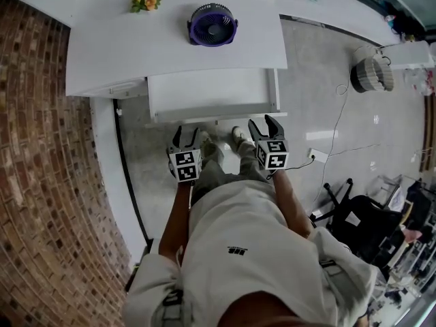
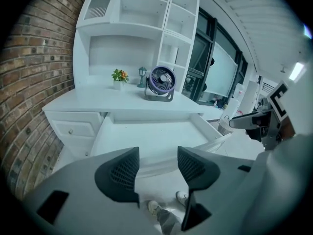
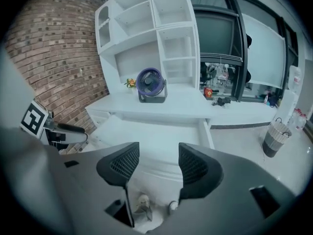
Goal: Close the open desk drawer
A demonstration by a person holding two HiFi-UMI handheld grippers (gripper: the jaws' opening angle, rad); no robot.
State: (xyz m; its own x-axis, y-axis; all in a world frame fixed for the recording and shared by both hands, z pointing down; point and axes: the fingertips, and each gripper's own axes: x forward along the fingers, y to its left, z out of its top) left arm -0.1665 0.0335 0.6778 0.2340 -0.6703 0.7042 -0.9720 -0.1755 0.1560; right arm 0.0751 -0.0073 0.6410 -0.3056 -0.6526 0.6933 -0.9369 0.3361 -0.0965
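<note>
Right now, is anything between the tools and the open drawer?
No. In the head view, the left tool and right tool face the drawer front across a bare gap.

The desk (image 1: 122,53) and drawer (image 1: 211,94) are white; on the desk, a purple fan (image 1: 212,24) and orange-yellow flowers (image 1: 145,1); beside it, a red-brown brick wall (image 1: 41,155).

Purple fan (image 1: 212,24), flower pot (image 1: 145,1) atop.
</note>
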